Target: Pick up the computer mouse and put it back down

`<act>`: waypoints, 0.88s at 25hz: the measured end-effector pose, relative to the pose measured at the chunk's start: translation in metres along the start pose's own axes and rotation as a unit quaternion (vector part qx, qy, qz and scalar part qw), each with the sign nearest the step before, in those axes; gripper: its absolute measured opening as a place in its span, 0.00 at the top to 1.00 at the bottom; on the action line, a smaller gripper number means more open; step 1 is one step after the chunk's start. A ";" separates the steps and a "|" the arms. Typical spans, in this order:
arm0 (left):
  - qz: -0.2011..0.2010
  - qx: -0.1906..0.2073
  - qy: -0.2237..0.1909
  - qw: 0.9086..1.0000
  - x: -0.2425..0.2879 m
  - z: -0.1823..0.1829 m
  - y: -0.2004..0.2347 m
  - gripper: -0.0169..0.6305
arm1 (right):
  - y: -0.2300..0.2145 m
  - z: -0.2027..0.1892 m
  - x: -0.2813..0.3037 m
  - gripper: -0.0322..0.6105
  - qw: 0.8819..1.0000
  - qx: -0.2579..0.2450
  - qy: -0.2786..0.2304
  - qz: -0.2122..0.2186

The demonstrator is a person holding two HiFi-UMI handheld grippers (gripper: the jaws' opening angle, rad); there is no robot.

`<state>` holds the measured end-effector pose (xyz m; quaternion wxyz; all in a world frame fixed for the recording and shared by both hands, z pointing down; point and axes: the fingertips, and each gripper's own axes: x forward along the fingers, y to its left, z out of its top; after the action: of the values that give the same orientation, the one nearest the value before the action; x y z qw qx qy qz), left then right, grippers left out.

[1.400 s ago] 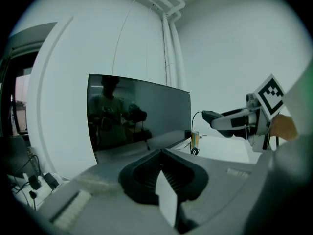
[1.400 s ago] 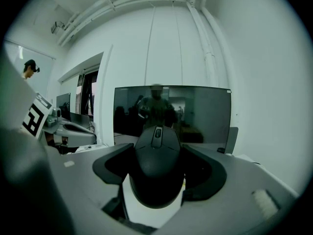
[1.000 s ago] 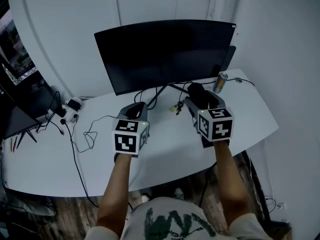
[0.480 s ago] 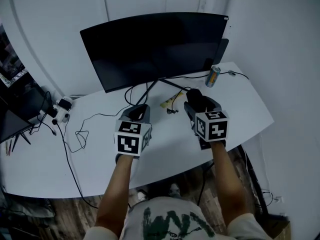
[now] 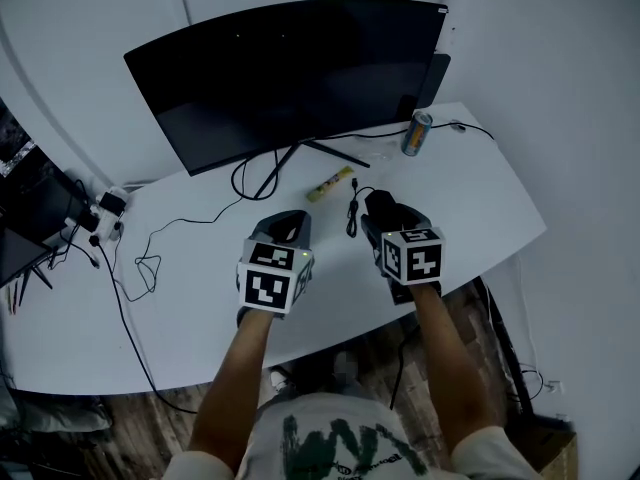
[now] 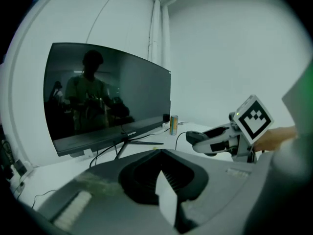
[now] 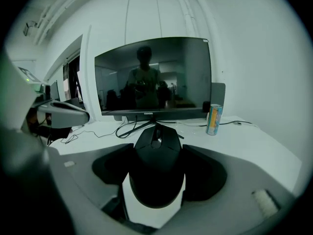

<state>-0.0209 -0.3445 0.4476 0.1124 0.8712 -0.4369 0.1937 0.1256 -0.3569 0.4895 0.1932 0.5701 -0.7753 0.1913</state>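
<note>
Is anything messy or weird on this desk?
A little. Thin black cables sprawl in loose loops across the left of the desk, and a small yellow bar lies slanted in front of the monitor. Nothing looks spilled or broken.

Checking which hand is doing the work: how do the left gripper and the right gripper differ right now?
Load: the right gripper is closed on the black computer mouse, while the left gripper holds nothing.
Jaws: the right gripper's stand wide apart around the mouse; the left gripper's are drawn close together, leaving only a thin gap.
Shared: both are over the white desk, pointing toward the monitor.
</note>
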 end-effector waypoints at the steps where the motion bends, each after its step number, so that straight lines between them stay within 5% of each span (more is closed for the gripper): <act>1: -0.001 -0.001 0.002 1.000 0.003 -0.002 -0.002 0.97 | -0.004 -0.006 0.002 0.47 1.000 0.002 0.006 -0.001; 22: -0.014 -0.003 0.040 0.999 0.053 -0.030 -0.026 0.97 | -0.053 -0.107 0.060 0.47 0.991 -0.021 0.129 0.002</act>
<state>0.0216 -0.3566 0.4970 0.1353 0.8686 -0.4200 0.2255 0.1690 -0.3648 0.6163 0.3032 0.5346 -0.7491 0.2474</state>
